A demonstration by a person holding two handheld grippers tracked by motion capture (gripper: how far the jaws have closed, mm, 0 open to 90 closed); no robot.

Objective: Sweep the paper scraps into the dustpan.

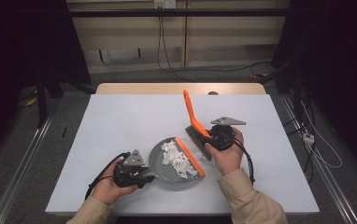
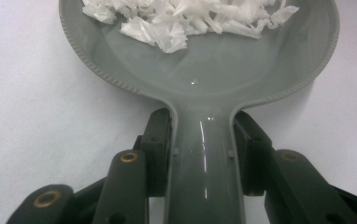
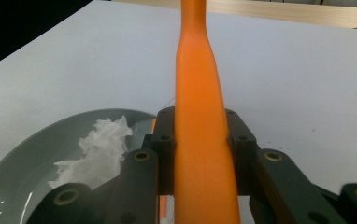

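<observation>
A grey dustpan [image 1: 165,175] with an orange lip [image 1: 190,156] lies on the white table, with a heap of white paper scraps [image 1: 176,157] inside it. My left gripper [image 1: 144,176] is shut on the dustpan's handle [image 2: 204,163], its jaws clamped on both sides; the scraps [image 2: 186,21] lie in the dustpan's bowl [image 2: 214,65]. My right gripper [image 1: 212,137] is shut on the orange handle [image 3: 201,140] of a brush [image 1: 196,126]. The brush's dark bristles [image 1: 197,140] sit just beside the dustpan's lip. The dustpan [image 3: 32,154] and scraps [image 3: 97,149] show at lower left.
The white table top [image 1: 120,121] has open room at left and at the back. A wooden edge [image 1: 176,88] runs along the far side. Cables hang on the wall and lie on the floor at right. A few small scraps [image 1: 199,154] lie by the lip.
</observation>
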